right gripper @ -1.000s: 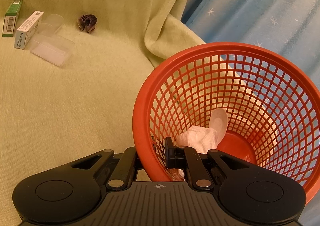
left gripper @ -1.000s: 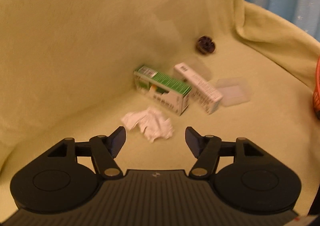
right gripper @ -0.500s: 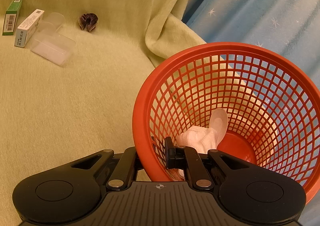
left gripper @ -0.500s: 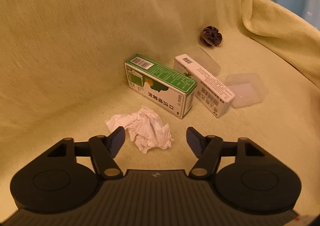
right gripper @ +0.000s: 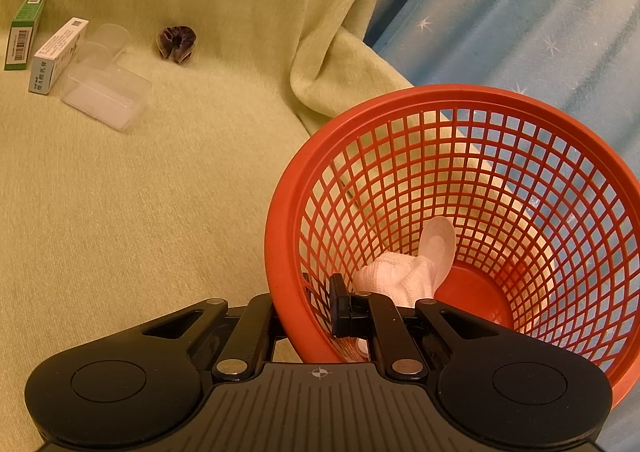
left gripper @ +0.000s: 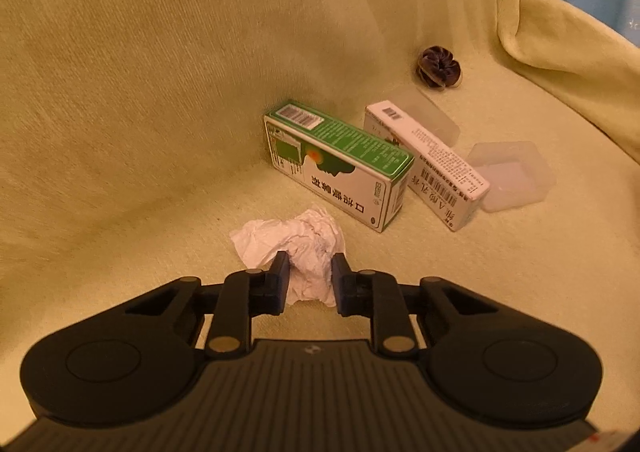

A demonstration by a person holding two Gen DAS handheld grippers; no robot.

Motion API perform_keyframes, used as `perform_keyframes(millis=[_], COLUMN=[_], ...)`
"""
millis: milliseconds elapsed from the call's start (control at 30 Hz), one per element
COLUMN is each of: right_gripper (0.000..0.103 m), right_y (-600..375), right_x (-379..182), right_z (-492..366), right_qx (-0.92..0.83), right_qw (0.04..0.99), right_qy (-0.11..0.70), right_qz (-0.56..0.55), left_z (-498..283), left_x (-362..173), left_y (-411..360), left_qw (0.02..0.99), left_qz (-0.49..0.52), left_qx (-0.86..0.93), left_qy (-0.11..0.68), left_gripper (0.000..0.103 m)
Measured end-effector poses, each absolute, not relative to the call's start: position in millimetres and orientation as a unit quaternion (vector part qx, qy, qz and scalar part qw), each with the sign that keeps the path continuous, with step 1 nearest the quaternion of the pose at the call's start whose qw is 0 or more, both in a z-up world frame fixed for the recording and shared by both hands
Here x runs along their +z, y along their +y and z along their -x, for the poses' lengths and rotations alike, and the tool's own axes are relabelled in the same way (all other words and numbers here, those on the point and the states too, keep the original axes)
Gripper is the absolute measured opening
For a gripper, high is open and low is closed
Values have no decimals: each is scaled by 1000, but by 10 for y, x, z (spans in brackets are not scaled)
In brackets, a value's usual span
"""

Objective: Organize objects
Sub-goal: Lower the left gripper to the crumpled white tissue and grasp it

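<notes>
The step in hand is the pick-up of the crumpled white paper wad (left gripper: 298, 248), which lies on the pale green plush cover (left gripper: 120, 131) just in front of the green-and-white cardboard box (left gripper: 340, 167). The left tool (left gripper: 308, 278) is down over the wad, and its jaws are closing with the near part of the paper between them, the pads already against its sides. The right tool (right gripper: 316, 308) is pressed together on the near rim of the red plastic mesh basket (right gripper: 500, 123), one finger inside the wall and one outside, and the basket leans open toward the camera with a white knitted sock (right gripper: 396, 278) in its bottom. Next, I judge, the left tool must finish its pinch, lift the paper clear of the cover without nudging the green box, and carry it across to the basket. Loose paper could slip or unfold, so a firm grip matters.
</notes>
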State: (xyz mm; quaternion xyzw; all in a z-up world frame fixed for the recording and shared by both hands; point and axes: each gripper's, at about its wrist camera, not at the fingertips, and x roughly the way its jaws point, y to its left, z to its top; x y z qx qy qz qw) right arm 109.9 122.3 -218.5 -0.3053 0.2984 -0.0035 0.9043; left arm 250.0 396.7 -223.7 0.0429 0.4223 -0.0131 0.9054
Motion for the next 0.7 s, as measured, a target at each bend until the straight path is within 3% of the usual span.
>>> perform_keyframes(millis=[700], right_gripper=[5], right_y=[1242], right_x=[-2182], right_z=[-1118], right_qx=[-3], right_qw=[906], right_qy=[297], right_qz=[300], left_z=[-2333], left_x=[-1902], left_y=[3758], left_qw=[914], left_qz=[-47], left_qx=[-37], left_qy=[400], left_gripper=[18])
